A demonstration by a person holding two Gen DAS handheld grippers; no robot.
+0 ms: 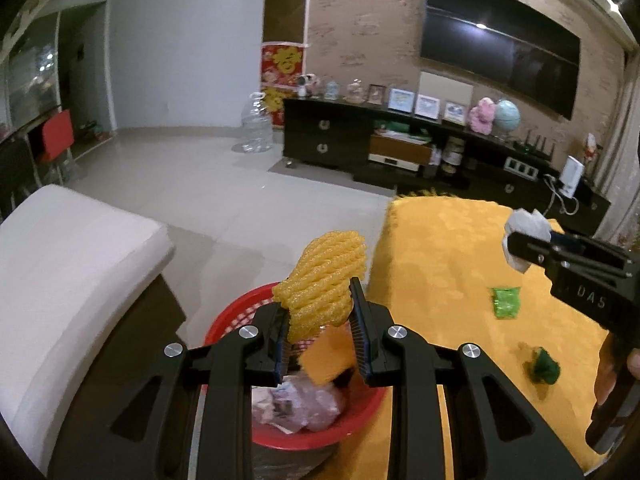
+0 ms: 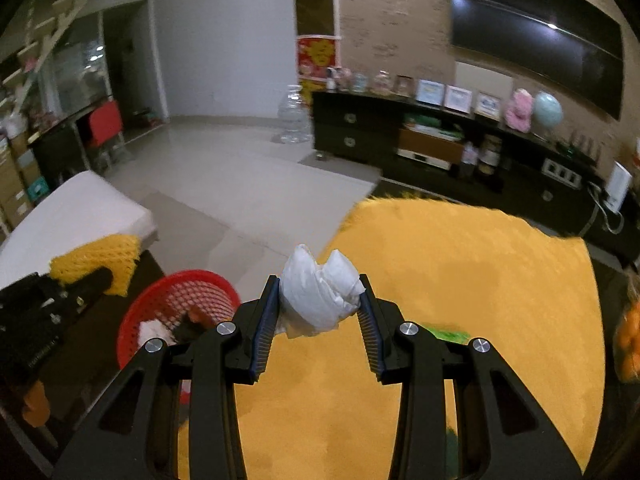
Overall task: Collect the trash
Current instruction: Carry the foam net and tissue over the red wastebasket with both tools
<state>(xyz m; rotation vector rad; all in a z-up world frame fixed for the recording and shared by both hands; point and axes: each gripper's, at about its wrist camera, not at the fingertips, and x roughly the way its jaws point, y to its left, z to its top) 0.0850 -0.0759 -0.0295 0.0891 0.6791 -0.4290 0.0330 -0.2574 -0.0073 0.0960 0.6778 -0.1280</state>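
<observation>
Foam netting (image 1: 324,280), yellow, sits pinched in the left tool (image 1: 320,320) above the red basket (image 1: 240,312), which already holds crumpled wrappers. Over the yellow-covered counter (image 1: 440,248), the right tool (image 2: 318,312) clamps a white paper wad (image 2: 320,296). Two green wrappers (image 1: 506,300) lie on the counter's right side; a white cushion (image 1: 72,248) stands left of the basket.
</observation>
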